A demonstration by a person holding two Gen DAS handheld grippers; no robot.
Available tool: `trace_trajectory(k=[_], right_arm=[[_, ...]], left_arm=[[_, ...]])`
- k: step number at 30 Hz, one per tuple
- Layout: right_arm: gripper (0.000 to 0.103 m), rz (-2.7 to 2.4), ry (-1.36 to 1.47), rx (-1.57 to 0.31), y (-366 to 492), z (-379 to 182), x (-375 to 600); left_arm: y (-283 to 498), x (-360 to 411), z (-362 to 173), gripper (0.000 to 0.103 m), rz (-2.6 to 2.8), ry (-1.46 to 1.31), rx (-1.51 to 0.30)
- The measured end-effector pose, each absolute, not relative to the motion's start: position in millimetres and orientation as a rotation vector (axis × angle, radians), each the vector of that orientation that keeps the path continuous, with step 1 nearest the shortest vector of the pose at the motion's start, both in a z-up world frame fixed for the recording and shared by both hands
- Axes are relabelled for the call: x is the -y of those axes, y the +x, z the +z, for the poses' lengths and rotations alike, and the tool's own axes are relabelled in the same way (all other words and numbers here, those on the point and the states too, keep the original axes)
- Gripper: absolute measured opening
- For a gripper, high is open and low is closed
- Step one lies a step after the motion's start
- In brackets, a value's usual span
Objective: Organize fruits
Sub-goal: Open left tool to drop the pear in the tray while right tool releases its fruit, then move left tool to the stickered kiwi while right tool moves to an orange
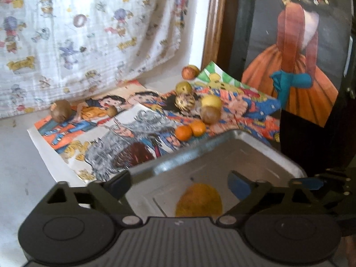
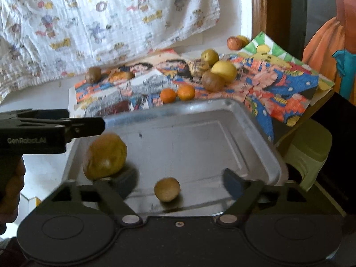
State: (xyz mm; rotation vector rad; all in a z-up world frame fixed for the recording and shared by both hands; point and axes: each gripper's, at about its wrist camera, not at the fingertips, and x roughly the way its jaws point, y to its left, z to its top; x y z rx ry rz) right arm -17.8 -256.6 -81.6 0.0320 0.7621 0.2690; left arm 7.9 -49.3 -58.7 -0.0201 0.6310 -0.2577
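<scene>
1. Right wrist view: the right tool [image 2: 179,179] has its two fingers wide apart with nothing between them, over a metal tray [image 2: 255,120].
2. A small brown fruit [image 2: 166,189] sits in the tray, between the fingers but not touched by them.
3. A big yellow fruit [image 2: 104,155] is at the tray's left side, just under the tip of the left tool [image 2: 89,125]. I cannot tell if it rests on the tray.
4. Left wrist view: the left tool [image 1: 179,180] is spread apart too, with that big fruit [image 1: 198,200] below it.
5. Behind the tray, two oranges [image 2: 176,94] lie side by side on colourful posters [image 2: 278,84] on the white desk [image 2: 44,93].
6. More round fruits [image 2: 213,71] sit further back in a bunch.
7. A cartoon cloth [image 2: 100,22] hangs behind.
</scene>
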Motion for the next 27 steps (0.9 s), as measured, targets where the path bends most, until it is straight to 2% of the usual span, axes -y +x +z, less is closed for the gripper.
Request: trace_trajectory(k=[1, 2, 10, 18, 27], right_arm=[[0.101, 0.266, 0.038, -0.747, -19, -77, 257], [0.102, 0.262, 0.044, -0.733, -20, -73, 258], [0.102, 0.249, 0.212, -0.729, -12, -38, 263], [0.102, 0.265, 0.102, -0.550, -29, 21, 242], [0.102, 0.256, 0.100, -0.577, -30, 38, 233]], left_arm=[[8, 47, -56, 0.101, -0.252, -0.026, -0.623], [8, 45, -53, 0.101, -0.249, -0.029, -0.618], [13, 25, -32, 0.102, -0.199, -0.085, -0.637], [7, 6, 0, 0.103, -0.129, -0.087, -0.570], [0, -19, 27, 0.103, -0.034, -0.089, -0.500]])
